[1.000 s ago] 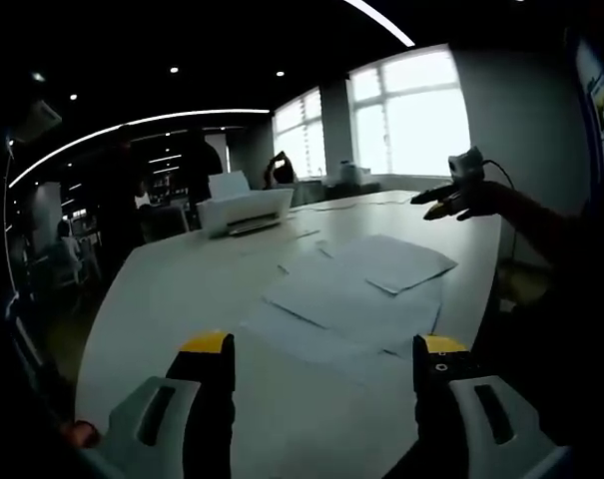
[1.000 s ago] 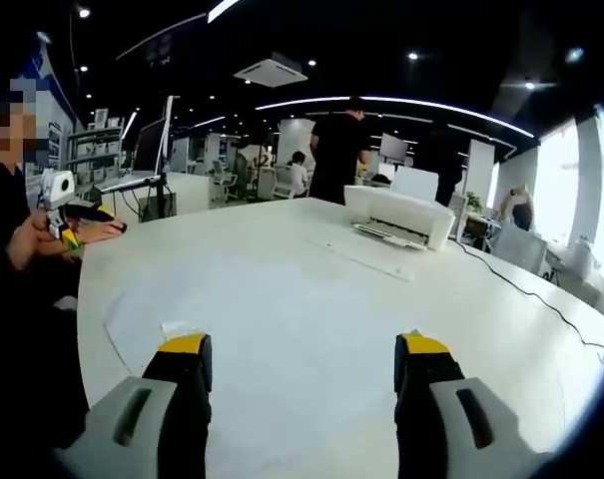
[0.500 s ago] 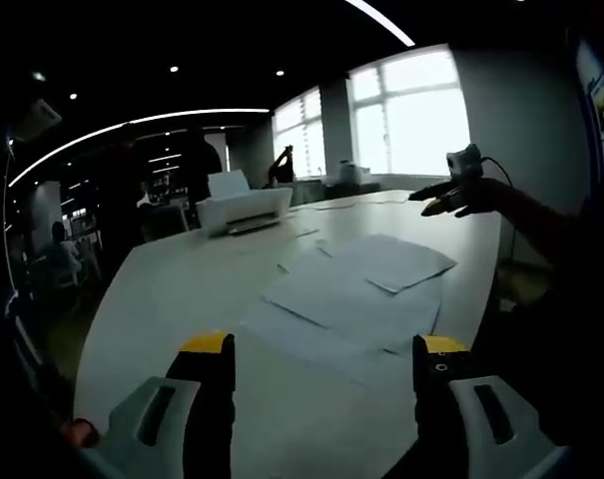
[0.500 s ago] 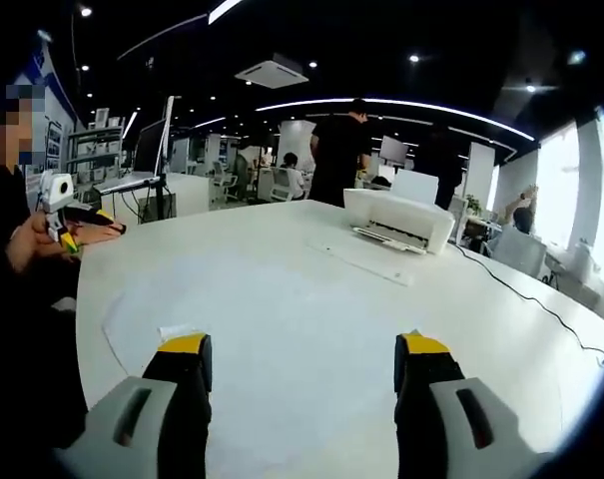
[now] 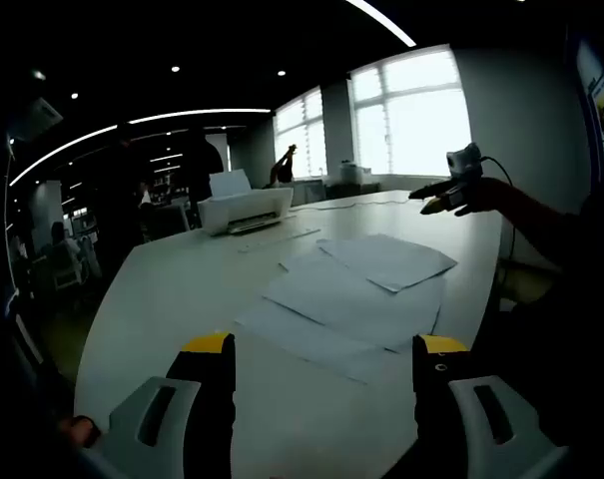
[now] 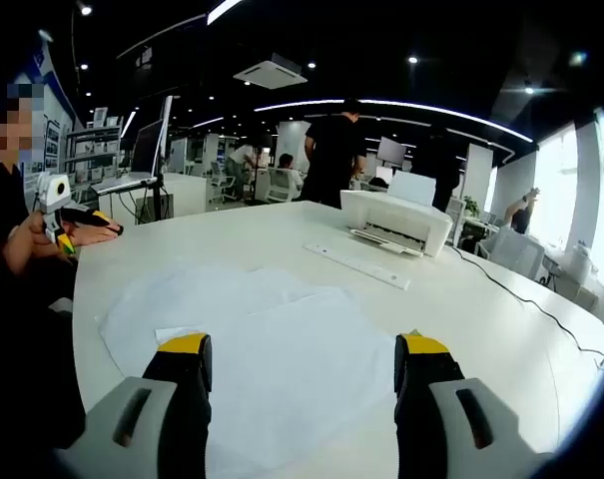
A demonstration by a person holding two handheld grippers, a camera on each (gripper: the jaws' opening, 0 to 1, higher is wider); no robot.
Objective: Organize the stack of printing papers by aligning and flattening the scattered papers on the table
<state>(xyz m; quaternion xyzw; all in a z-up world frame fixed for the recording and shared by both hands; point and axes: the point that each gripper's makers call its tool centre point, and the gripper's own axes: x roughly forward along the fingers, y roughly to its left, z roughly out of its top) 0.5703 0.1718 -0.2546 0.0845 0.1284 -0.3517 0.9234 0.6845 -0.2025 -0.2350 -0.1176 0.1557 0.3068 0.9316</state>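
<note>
Loose papers fanned out on the table, both grippers empty.

The papers (image 5: 356, 289) lie askew at twelve o'clock of the left gripper (image 5: 321, 349); the right gripper (image 6: 302, 349) hovers over them too, jaws of both spread. Thin, limp, slippery sheets, I'd judge: nudge the outer edges inward on the white table (image 5: 172, 289) rather than pinch.

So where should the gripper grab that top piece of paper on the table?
Probably the top sheet's free corner that sticks out past the sheets beneath, coming low from the table's near edge. It lies flat, so only an edge gives the jaws anything to pinch.
</note>
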